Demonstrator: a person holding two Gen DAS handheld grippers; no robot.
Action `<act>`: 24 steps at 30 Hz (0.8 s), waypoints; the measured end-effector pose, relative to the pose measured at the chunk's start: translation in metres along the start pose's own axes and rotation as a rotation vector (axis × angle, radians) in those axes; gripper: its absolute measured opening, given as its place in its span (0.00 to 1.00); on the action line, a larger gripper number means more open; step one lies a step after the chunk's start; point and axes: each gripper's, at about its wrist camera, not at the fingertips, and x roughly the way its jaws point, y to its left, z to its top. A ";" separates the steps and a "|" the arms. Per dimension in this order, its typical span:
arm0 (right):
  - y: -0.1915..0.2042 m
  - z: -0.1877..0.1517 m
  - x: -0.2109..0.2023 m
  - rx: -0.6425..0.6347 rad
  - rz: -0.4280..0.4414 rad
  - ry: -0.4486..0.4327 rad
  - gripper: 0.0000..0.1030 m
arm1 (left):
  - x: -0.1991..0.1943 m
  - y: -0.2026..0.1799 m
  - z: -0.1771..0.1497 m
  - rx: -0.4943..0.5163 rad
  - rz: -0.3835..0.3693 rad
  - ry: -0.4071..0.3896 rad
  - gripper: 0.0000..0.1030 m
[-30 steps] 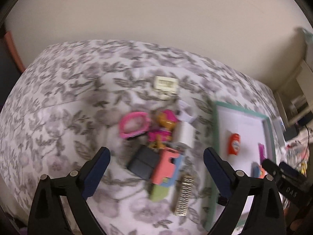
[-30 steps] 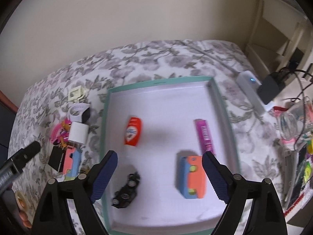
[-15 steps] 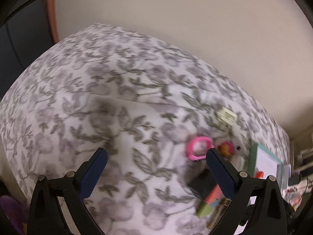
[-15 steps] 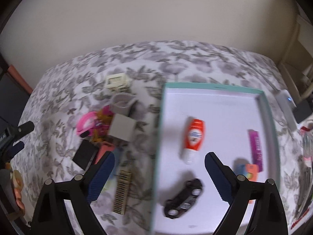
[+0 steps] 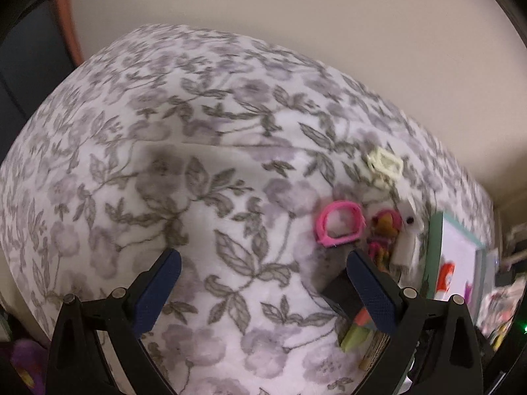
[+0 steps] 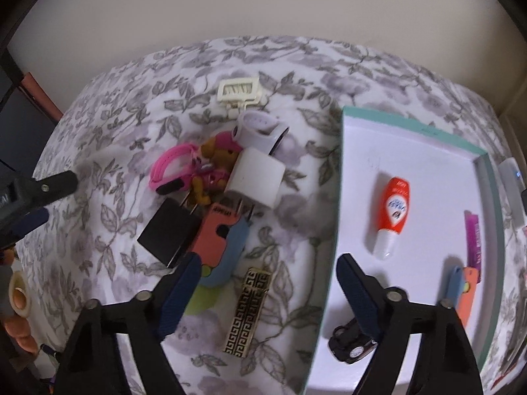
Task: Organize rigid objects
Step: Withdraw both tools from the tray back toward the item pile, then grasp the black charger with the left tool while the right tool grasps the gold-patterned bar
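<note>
left gripper (image 5: 262, 291): jaws wide, nothing between, over bare floral cloth (image 5: 184, 177); pile off at 3 o'clock, behind its right finger
pile: on cloth left of tray (image 6: 339, 197); pink ring (image 6: 171, 164), doll (image 6: 210, 164), white charger (image 6: 257, 181), black charger (image 6: 171, 230), coral toy (image 6: 217, 240), all touching or overlapping
gold clip (image 6: 248, 312): flat on cloth, apart from pile at its 5 o'clock, just left of tray wall
right gripper (image 6: 266, 288): jaws fairly wide and closing, empty; no pad touching anything
key relation: clip lying in the gap between the right fingers, slightly toward 6 o'clock of the tips; long axis from 12 to 6 with slight lean toward 1, so along the pointing line and across the closing line, short sides facing the pads
nearer hand: right, by far; left well off at 9 o'clock
likely next: drop onto clip and pinch its narrow width
tray: tube (image 6: 393, 214), car (image 6: 352, 345), purple bar (image 6: 474, 240), second coral toy (image 6: 464, 293) already inside
</note>
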 end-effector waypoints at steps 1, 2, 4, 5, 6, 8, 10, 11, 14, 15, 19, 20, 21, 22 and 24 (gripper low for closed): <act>0.001 -0.002 0.001 0.001 0.000 0.008 0.75 | 0.002 -0.008 -0.002 0.031 0.007 0.006 0.98; 0.001 -0.003 0.004 -0.001 0.001 0.018 0.72 | 0.004 -0.014 -0.003 0.051 0.008 0.011 0.97; 0.003 -0.006 0.008 -0.008 0.003 0.037 0.62 | 0.008 -0.027 -0.007 0.088 -0.002 0.024 0.97; 0.003 -0.008 0.011 -0.011 0.003 0.049 0.59 | 0.010 -0.033 -0.009 0.104 -0.008 0.030 0.97; 0.003 -0.009 0.012 -0.012 0.003 0.056 0.56 | 0.012 -0.039 -0.012 0.124 -0.010 0.036 0.97; 0.004 -0.011 0.016 -0.015 0.003 0.072 0.53 | 0.016 -0.050 -0.016 0.167 -0.005 0.045 0.97; 0.006 -0.014 0.018 -0.027 0.005 0.084 0.50 | 0.021 -0.058 -0.019 0.196 0.002 0.055 0.97; 0.007 -0.015 0.019 -0.033 0.003 0.087 0.50 | 0.024 -0.061 -0.020 0.204 0.003 0.061 0.97; 0.011 -0.018 0.024 -0.048 -0.007 0.100 0.49 | 0.033 -0.067 -0.025 0.225 0.006 0.085 0.97; 0.012 -0.020 0.028 -0.053 -0.007 0.111 0.47 | 0.035 -0.069 -0.026 0.232 0.006 0.091 0.97; 0.015 -0.026 0.040 -0.063 -0.026 0.143 0.47 | 0.046 -0.076 -0.030 0.246 0.013 0.114 0.97; 0.016 -0.027 0.042 -0.070 -0.032 0.142 0.47 | 0.050 -0.078 -0.031 0.252 0.017 0.120 0.97; 0.017 -0.027 0.042 -0.077 -0.036 0.138 0.47 | 0.052 -0.079 -0.033 0.259 0.021 0.123 0.97; 0.018 -0.027 0.043 -0.082 -0.040 0.140 0.47 | 0.054 -0.081 -0.033 0.263 0.026 0.126 0.97; 0.020 -0.027 0.044 -0.085 -0.041 0.138 0.47 | 0.058 -0.083 -0.035 0.271 0.029 0.129 0.87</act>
